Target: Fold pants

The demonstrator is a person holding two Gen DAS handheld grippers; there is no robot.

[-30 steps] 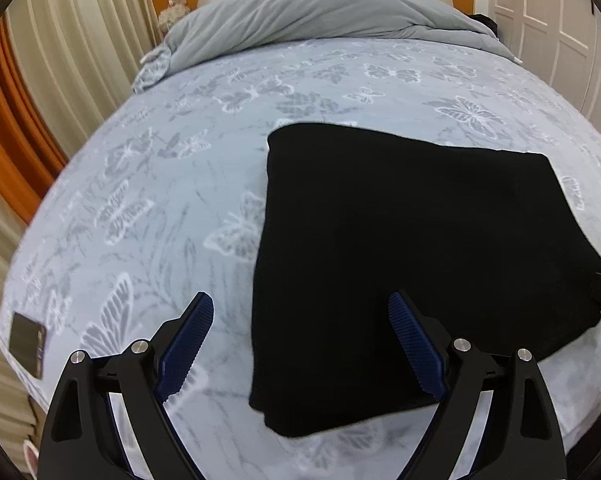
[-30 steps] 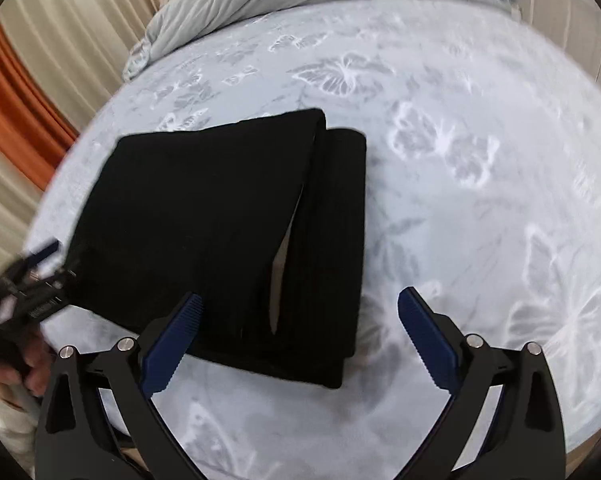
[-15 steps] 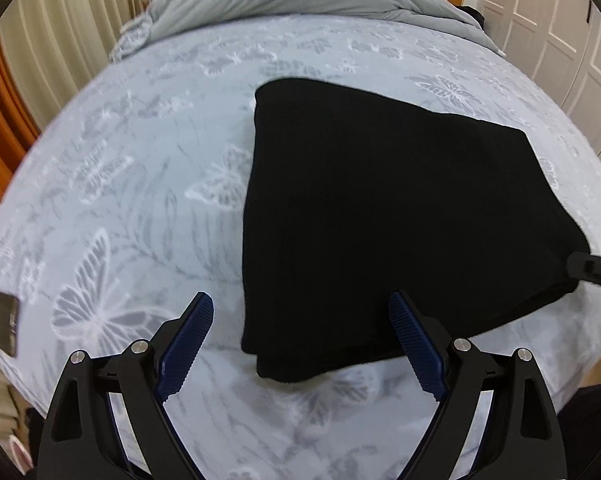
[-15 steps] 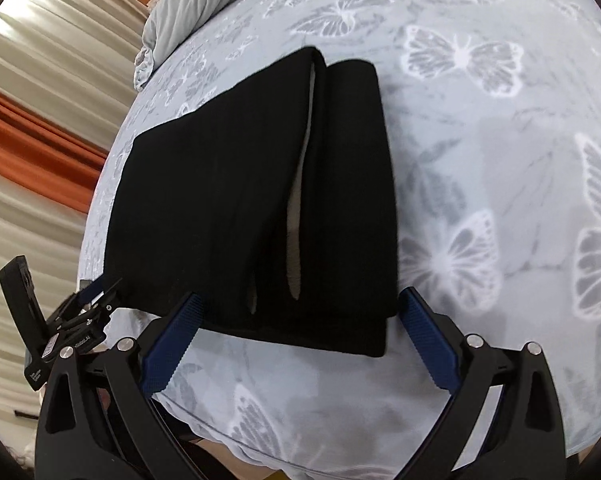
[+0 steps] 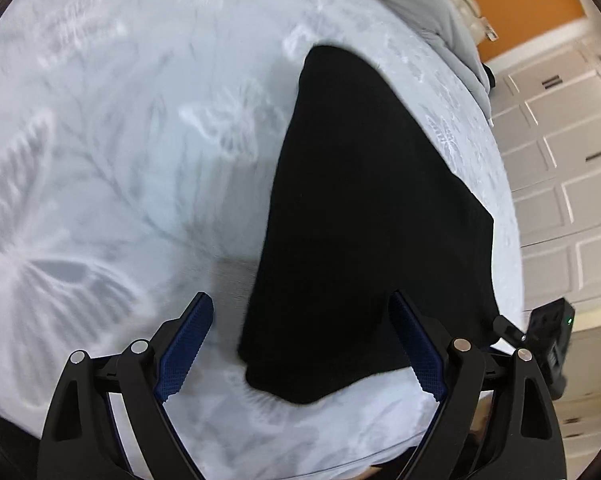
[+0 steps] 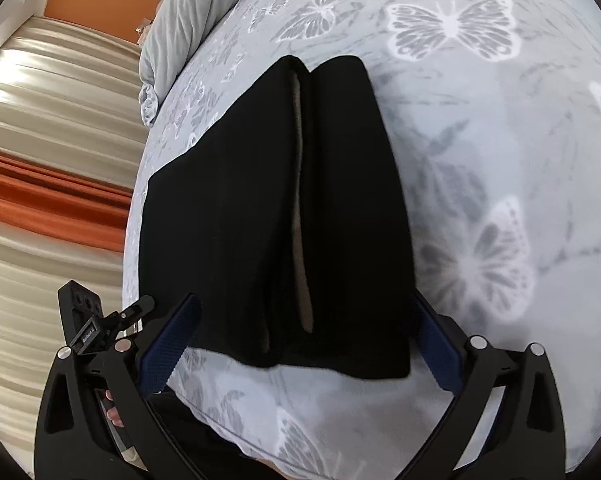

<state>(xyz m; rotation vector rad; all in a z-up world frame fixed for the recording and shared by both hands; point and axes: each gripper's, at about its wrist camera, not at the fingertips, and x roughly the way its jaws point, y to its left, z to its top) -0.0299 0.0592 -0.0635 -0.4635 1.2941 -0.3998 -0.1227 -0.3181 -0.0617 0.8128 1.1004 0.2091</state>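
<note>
The black pants [image 5: 364,208] lie folded flat on the butterfly-print bed [image 5: 112,168]. In the right wrist view the pants [image 6: 260,216] show stacked layers with a pale lining slit down the middle. My left gripper [image 5: 300,352] is open, its blue pads on either side of the near left corner of the pants, just above the cloth. My right gripper [image 6: 304,352] is open around the near folded edge; the right pad [image 6: 440,352] is partly hidden behind the cloth. Neither holds anything.
The near edge of the bed [image 6: 340,420] is just below both grippers. A grey duvet [image 6: 188,16] lies at the head of the bed. Curtains [image 6: 40,120] hang at the left, white wardrobe doors [image 5: 560,160] stand at the right.
Both grippers have moved down and in towards the near edge of the pants and tilted. Both stay open. The pants have not moved.
</note>
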